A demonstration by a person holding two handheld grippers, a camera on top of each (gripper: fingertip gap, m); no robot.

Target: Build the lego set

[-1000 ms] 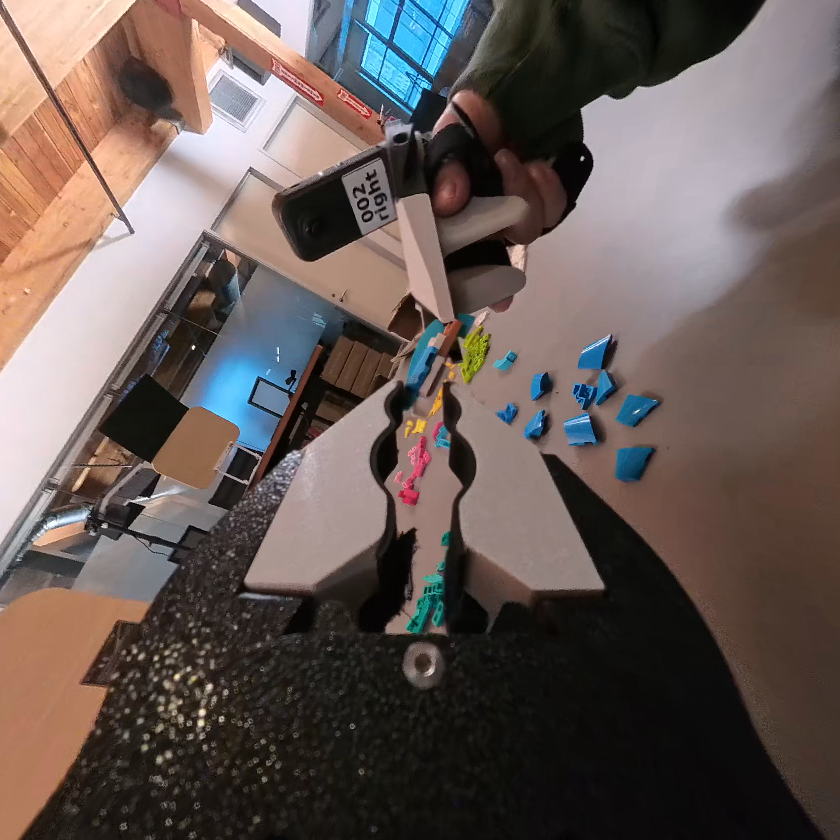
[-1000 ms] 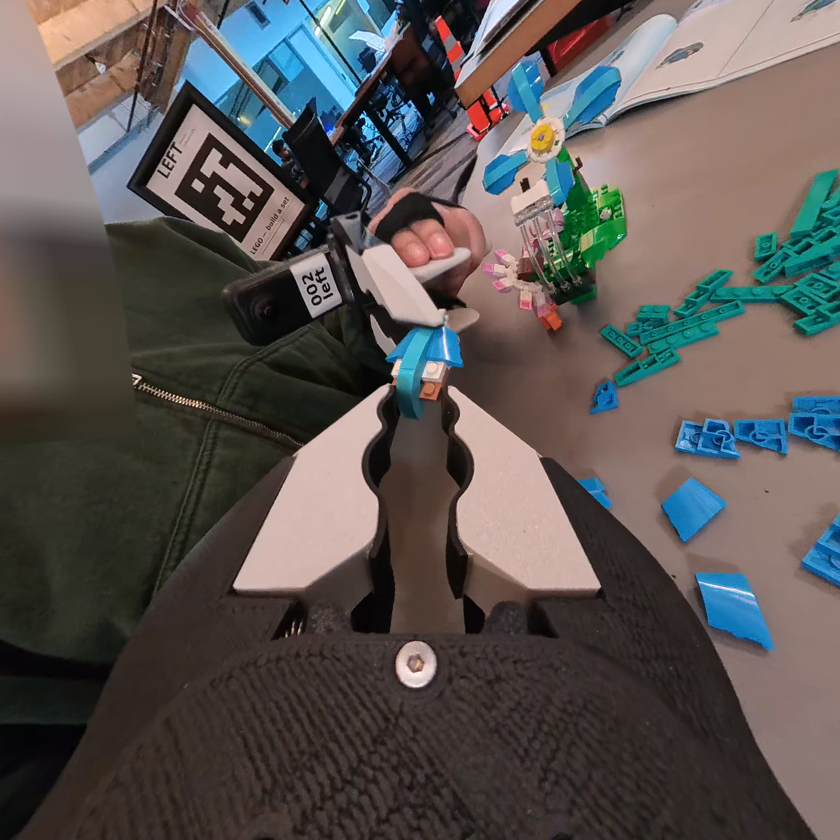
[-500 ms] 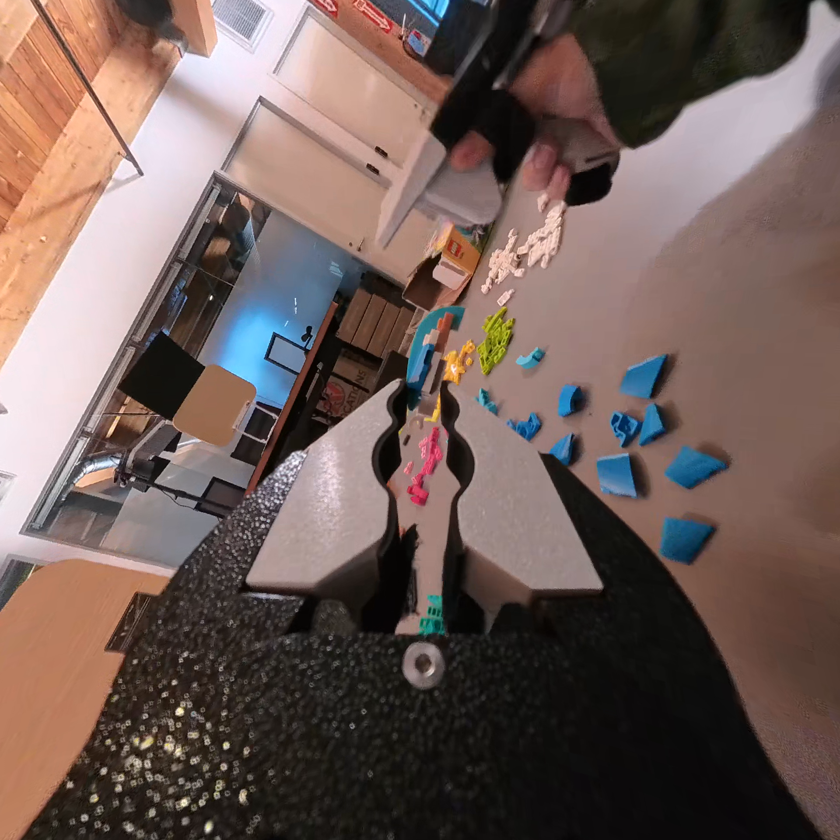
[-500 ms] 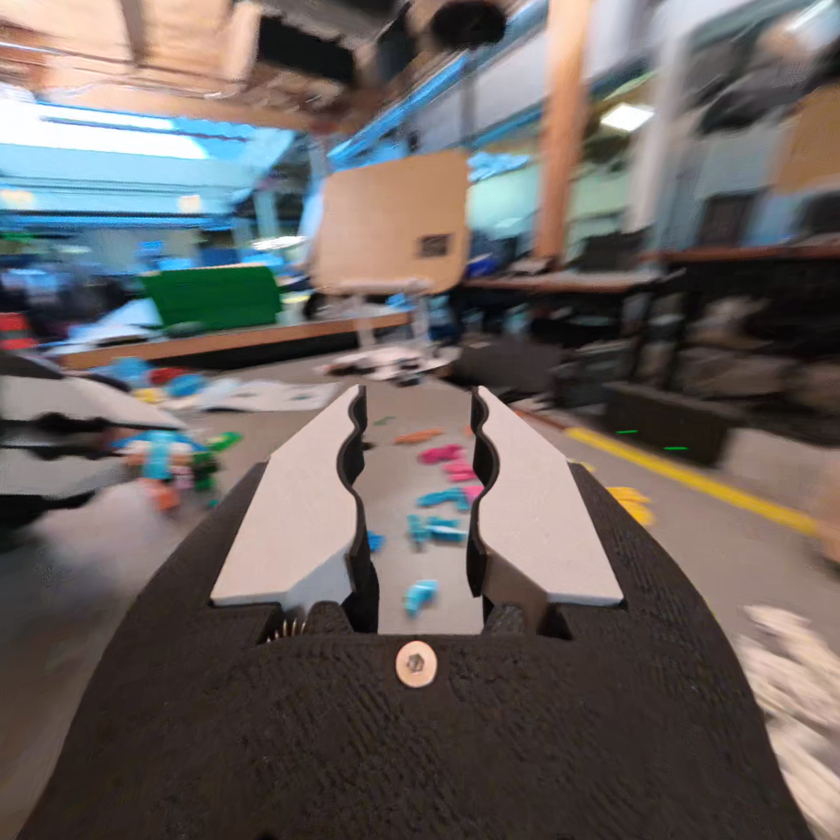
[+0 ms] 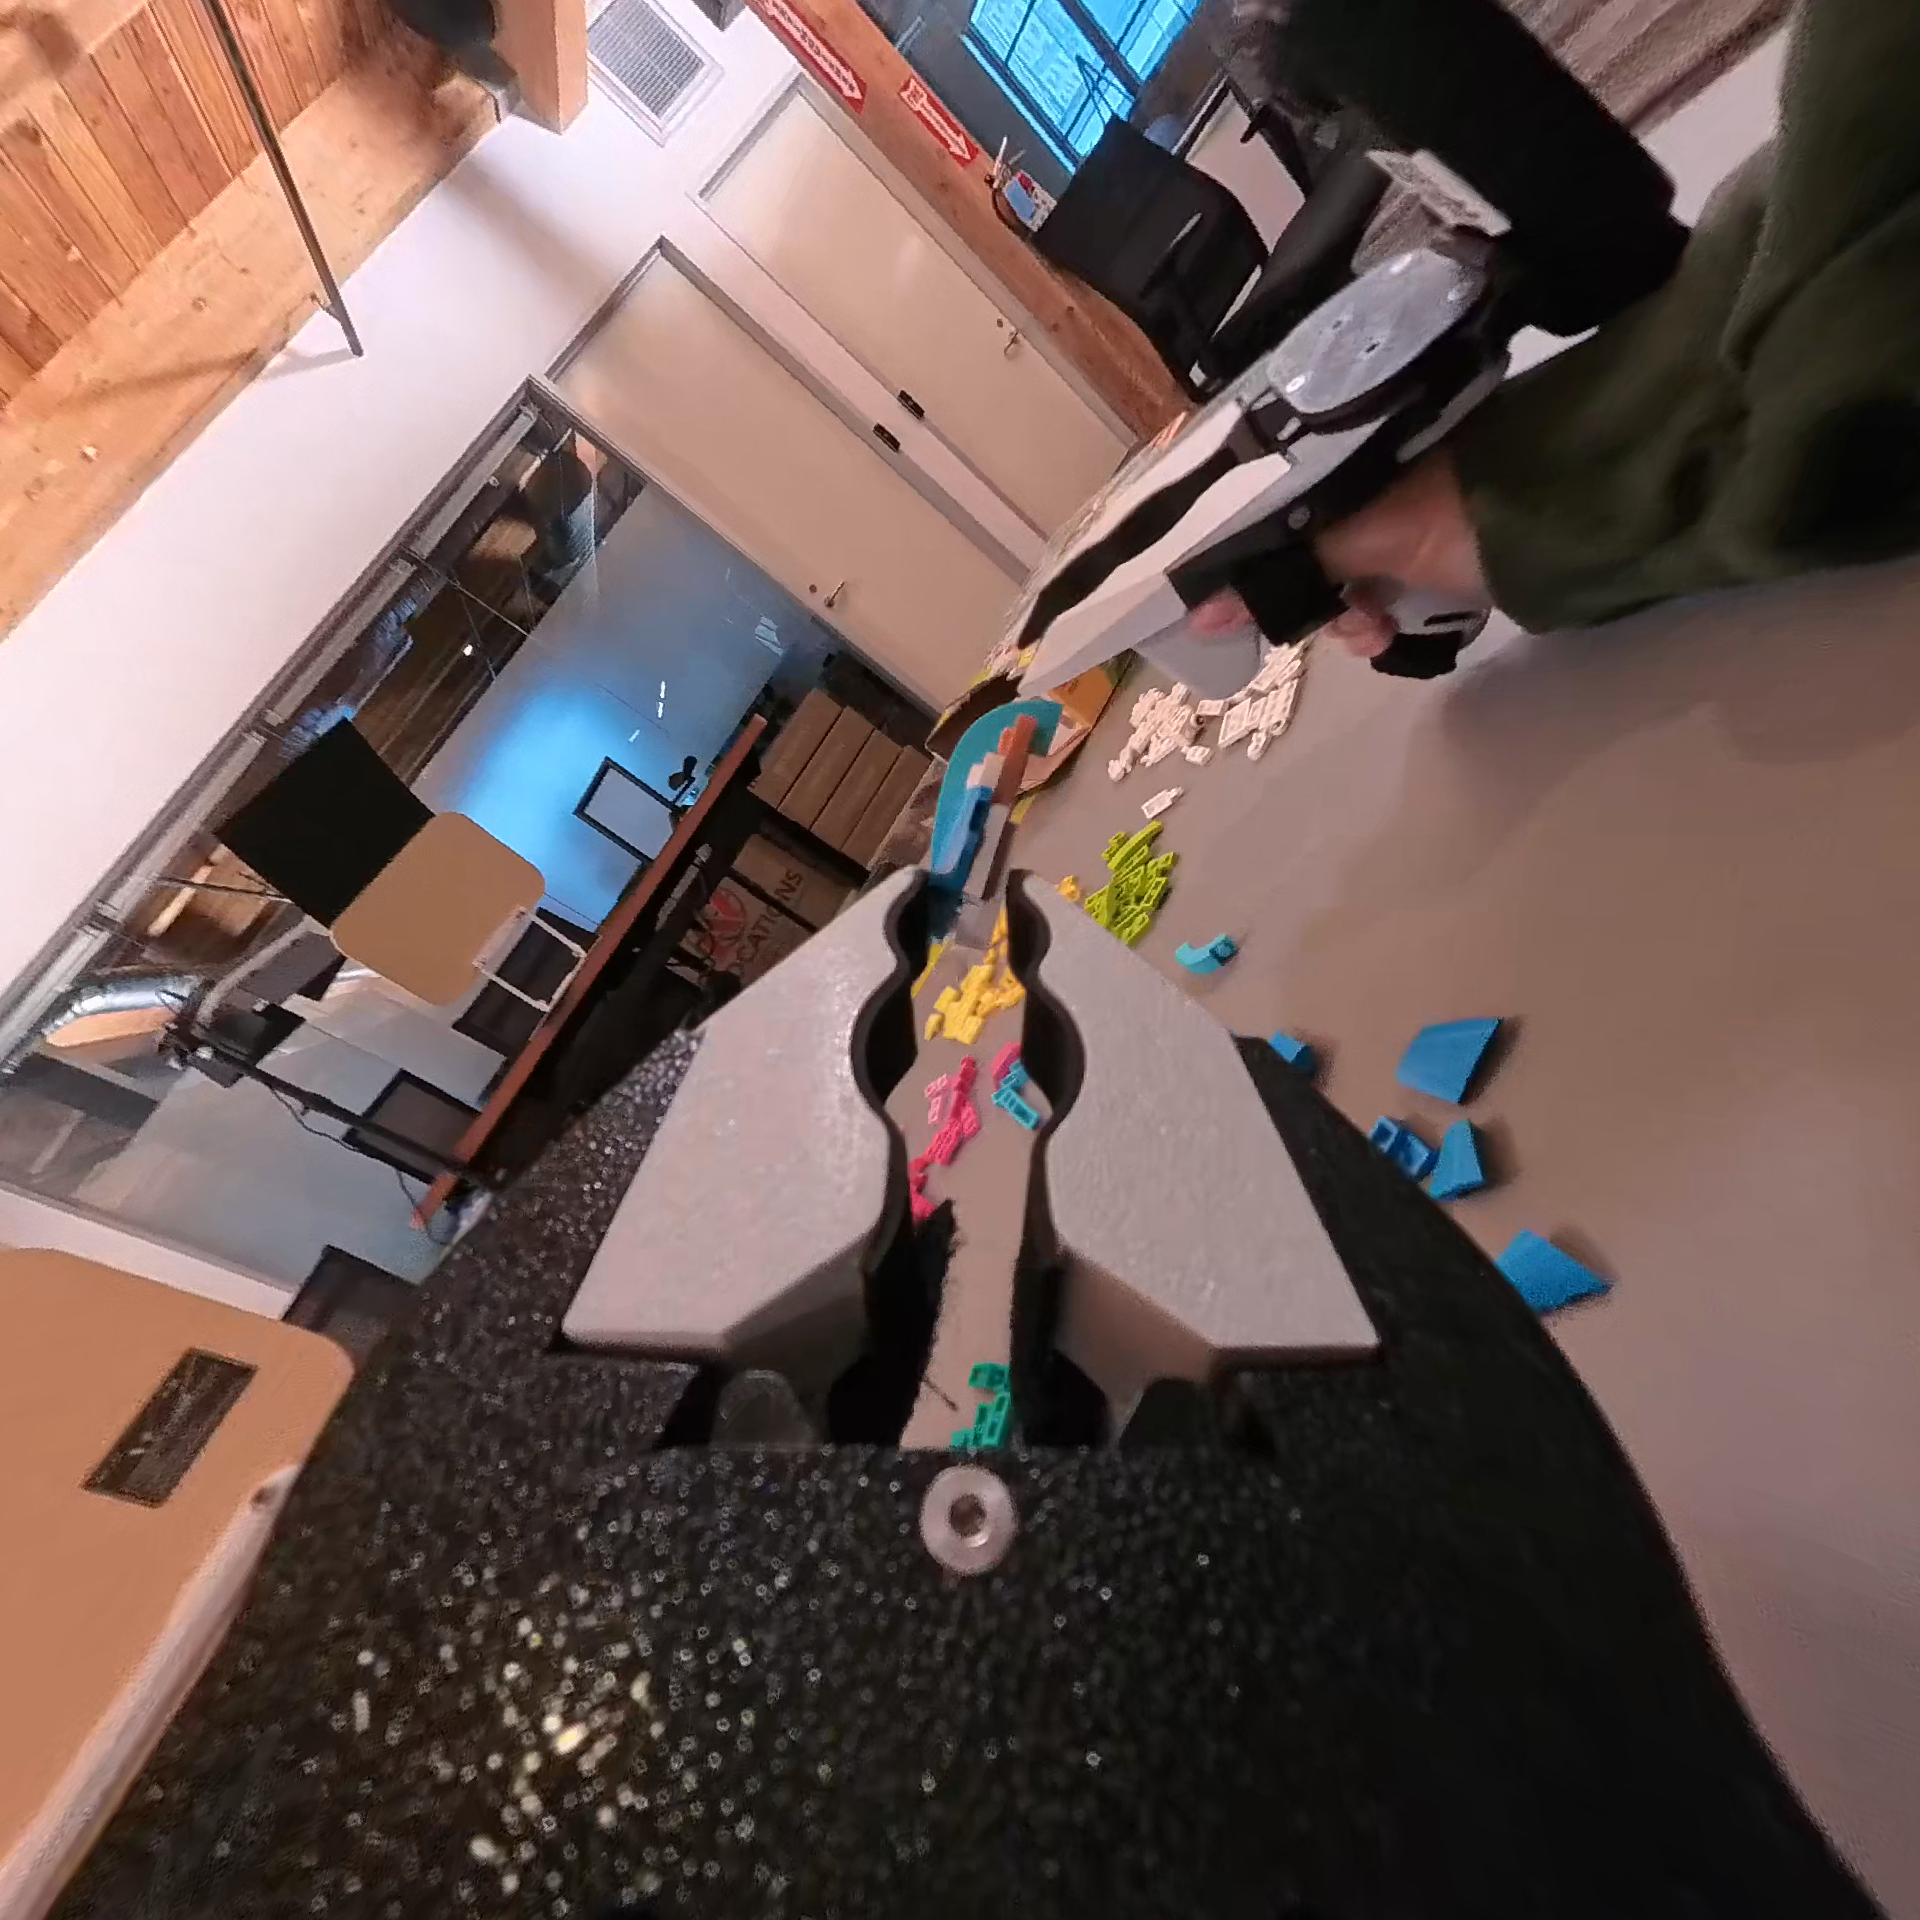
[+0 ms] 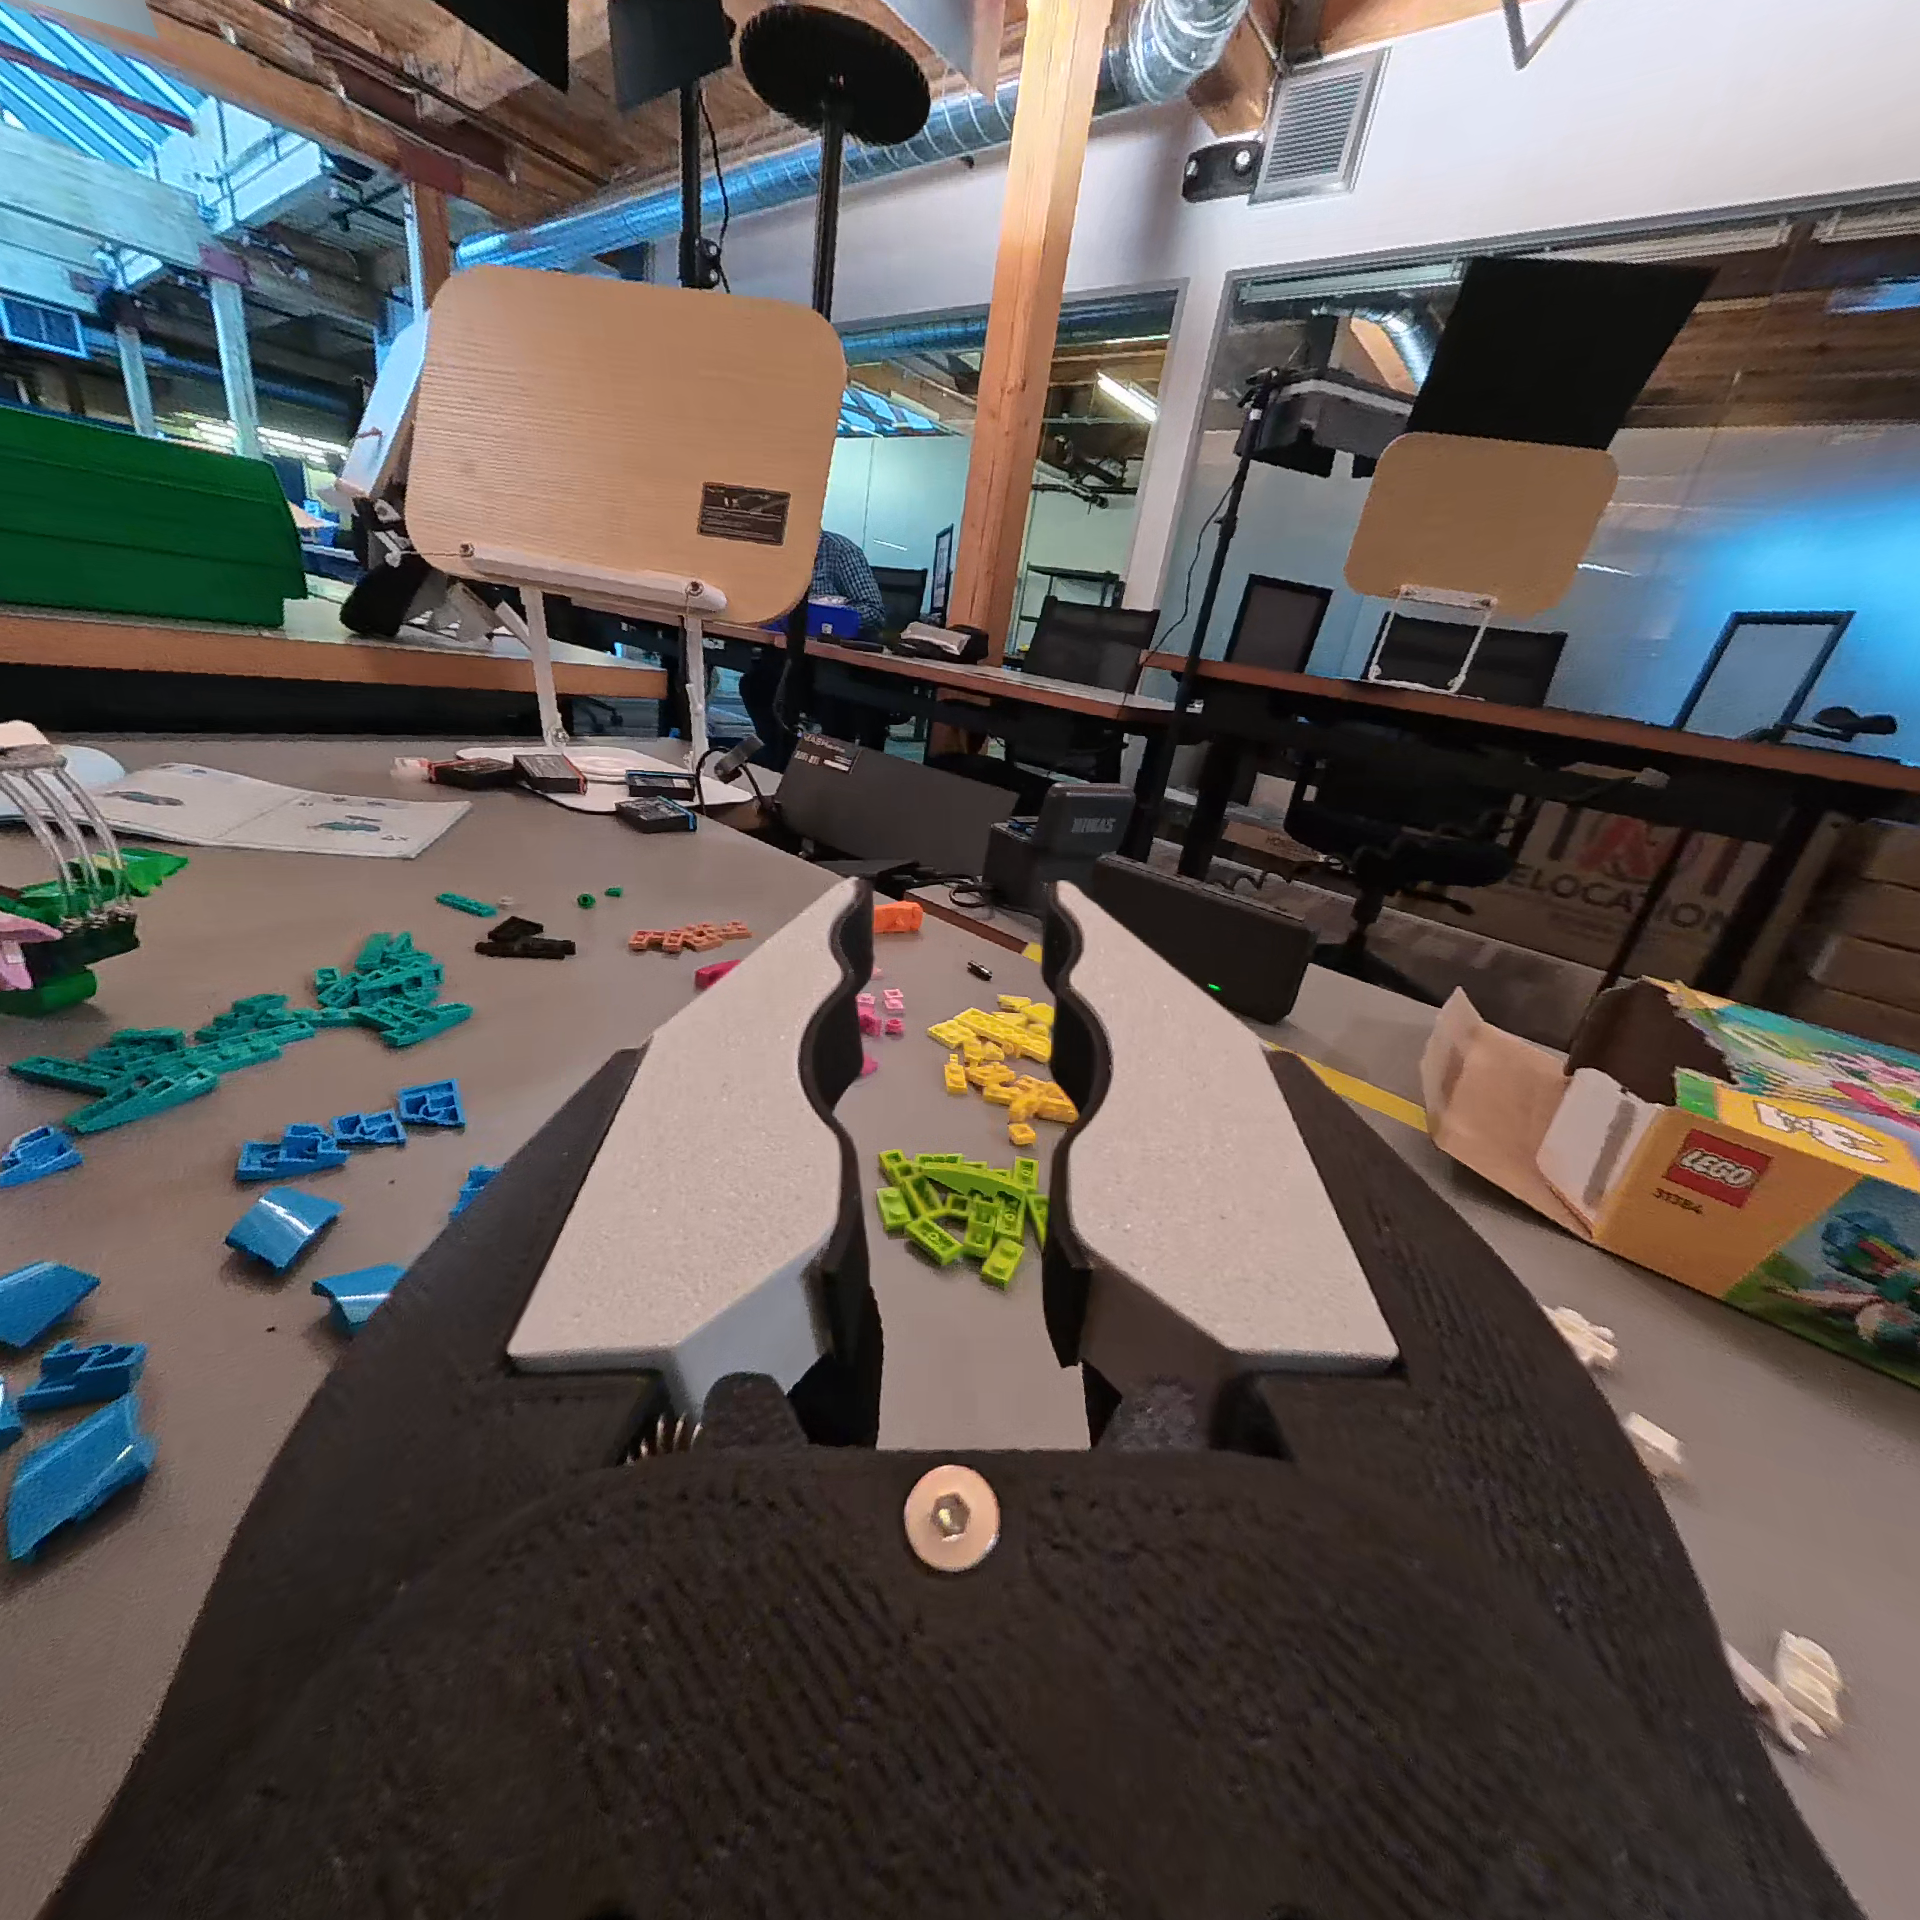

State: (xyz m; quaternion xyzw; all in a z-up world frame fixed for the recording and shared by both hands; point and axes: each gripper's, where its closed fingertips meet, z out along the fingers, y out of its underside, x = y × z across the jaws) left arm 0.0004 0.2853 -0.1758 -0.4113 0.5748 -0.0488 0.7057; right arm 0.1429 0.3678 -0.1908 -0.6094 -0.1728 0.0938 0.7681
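My left gripper [image 5: 971,894] is shut on a small lego assembly [image 5: 982,795] of a curved blue piece with white and brown bricks, held above the grey table [image 5: 1558,883]. My right gripper [image 6: 956,899] is open and empty, low over the table, with the lime green pieces [image 6: 961,1205] and yellow pieces [image 6: 1003,1055] between its fingers. It also shows in the left wrist view [image 5: 1039,649], held by a hand above the white pieces [image 5: 1210,717]. The partly built green flower model [image 6: 57,935] stands at the far left.
Loose piles lie on the table: teal [image 6: 249,1039], blue [image 6: 281,1226], pink [image 6: 883,1008], orange-brown [image 6: 686,935] and black [image 6: 525,940]. The opened lego box [image 6: 1704,1153] lies at the right, the instruction booklet [image 6: 270,816] at the back left. White pieces [image 6: 1797,1694] lie near the right edge.
My right gripper let go of the blue assembly, opened, and swung away to the right over the lime and yellow piles. My left gripper keeps holding the assembly.
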